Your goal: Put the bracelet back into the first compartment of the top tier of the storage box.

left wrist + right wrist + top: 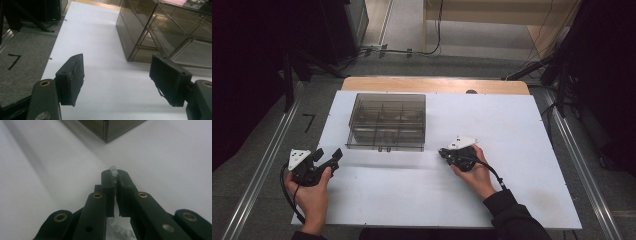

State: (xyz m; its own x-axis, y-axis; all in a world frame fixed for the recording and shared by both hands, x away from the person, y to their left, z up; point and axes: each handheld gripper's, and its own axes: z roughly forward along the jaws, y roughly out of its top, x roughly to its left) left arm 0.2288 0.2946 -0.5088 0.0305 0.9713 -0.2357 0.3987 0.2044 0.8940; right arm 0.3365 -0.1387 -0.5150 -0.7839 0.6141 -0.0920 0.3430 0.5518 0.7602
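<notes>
Your right gripper has its jaws pressed together on a string of small translucent white beads, low in the centre of the right gripper view; the loose tail hangs beneath. That tip pinch probably keeps the strand clear for dropping into the smoky clear plastic compartment box, upper left of centre in the high view. Your left gripper waits spread wide and empty beside the box's near corner on the matte white board.
</notes>
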